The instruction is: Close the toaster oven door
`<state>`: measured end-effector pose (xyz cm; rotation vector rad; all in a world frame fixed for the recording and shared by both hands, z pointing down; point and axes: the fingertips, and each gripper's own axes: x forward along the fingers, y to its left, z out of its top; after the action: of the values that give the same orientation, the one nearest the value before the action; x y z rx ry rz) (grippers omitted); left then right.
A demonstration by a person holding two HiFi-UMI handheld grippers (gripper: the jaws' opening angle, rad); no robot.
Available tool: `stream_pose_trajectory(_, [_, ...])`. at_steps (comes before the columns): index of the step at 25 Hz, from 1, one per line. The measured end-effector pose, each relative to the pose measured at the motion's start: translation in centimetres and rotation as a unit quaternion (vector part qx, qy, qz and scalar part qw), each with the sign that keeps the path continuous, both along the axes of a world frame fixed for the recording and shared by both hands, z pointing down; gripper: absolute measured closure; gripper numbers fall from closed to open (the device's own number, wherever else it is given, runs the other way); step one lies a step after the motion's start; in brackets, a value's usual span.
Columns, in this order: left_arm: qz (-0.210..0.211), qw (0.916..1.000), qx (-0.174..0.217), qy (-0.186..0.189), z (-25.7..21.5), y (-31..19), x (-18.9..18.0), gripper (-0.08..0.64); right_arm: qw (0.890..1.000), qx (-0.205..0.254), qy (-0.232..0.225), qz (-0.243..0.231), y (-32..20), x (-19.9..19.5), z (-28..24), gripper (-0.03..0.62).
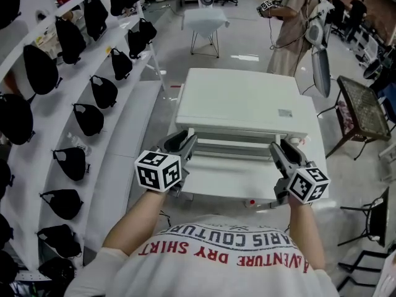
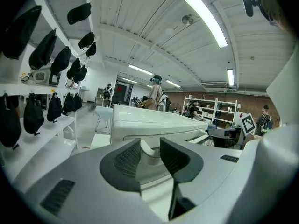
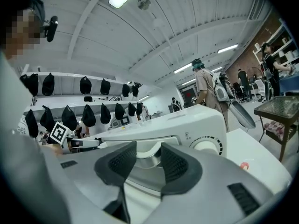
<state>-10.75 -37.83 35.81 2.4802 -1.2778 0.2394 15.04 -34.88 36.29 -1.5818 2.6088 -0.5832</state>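
Your left gripper [image 1: 189, 138] and right gripper [image 1: 276, 147] each have their jaws pinching the door handle [image 2: 150, 154], one near each end. The toaster oven [image 1: 244, 101] sits on the white tabletop [image 1: 216, 187]. Its door [image 1: 235, 155] looks ajar, leaning out at the top. The grip is done, and what remains is to push the door flush.

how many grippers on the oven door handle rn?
2: left gripper at the handle's left end, right gripper at its right end. Each has the handle between its jaws.
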Motion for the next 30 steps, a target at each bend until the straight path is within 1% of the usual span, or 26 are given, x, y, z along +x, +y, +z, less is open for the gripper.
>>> stream_pose_trajectory(3, [0.001, 1.0000, 0.002, -0.002, 0.0, 0.0, -0.1, 0.425, 1.000, -0.001, 0.003, 0.003, 0.0, 0.0, 0.0, 0.429])
stream_pose_trajectory(6, [0.000, 1.0000, 0.004, -0.003, 0.1, -0.1, -0.3, 0.410, 1.000, 0.002, 0.017, 0.004, 0.0, -0.1, -0.2, 0.431])
stream_pose_trajectory(8, [0.006, 1.0000, 0.000, -0.002, 0.1, 0.2, -0.3, 0.386, 1.000, 0.010, 0.026, 0.008, 0.2, 0.2, -0.6, 0.431])
stream_pose_trajectory(9, [0.012, 0.9999, -0.002, 0.000, 0.0, 0.5, -0.1, 0.357, 0.999, 0.016, 0.027, 0.009, 0.5, 0.4, -1.0, 0.431])
stream_pose_trajectory(10, [0.017, 0.9999, -0.002, 0.002, -0.2, 0.9, 0.0, 0.347, 0.999, 0.023, 0.026, 0.009, 0.8, 0.5, -1.4, 0.431])
stream_pose_trajectory(17, [0.044, 0.9985, 0.024, 0.022, -2.5, 5.0, 1.6, 0.348, 0.997, 0.061, 0.030, -0.025, 4.5, -0.8, -3.6, 0.437])
stream_pose_trajectory(18, [0.048, 0.9980, 0.029, 0.028, -2.9, 5.8, 1.9, 0.351, 0.997, 0.068, 0.029, -0.030, 5.2, -1.1, -3.9, 0.448])
stream_pose_trajectory(23, [0.088, 0.9934, 0.046, 0.057, -4.9, 10.4, 4.2, 0.423, 0.994, 0.097, 0.015, -0.057, 9.2, -2.5, -5.5, 0.510])
stream_pose_trajectory(26, [0.107, 0.9904, 0.054, 0.068, -5.7, 13.2, 5.3, 0.452, 0.991, 0.102, 0.001, -0.085, 11.7, -3.6, -6.0, 0.534])
stream_pose_trajectory(30, [0.128, 0.9866, 0.053, 0.086, -6.5, 16.7, 6.2, 0.498, 0.989, 0.103, -0.015, -0.109, 14.9, -4.7, -6.4, 0.552])
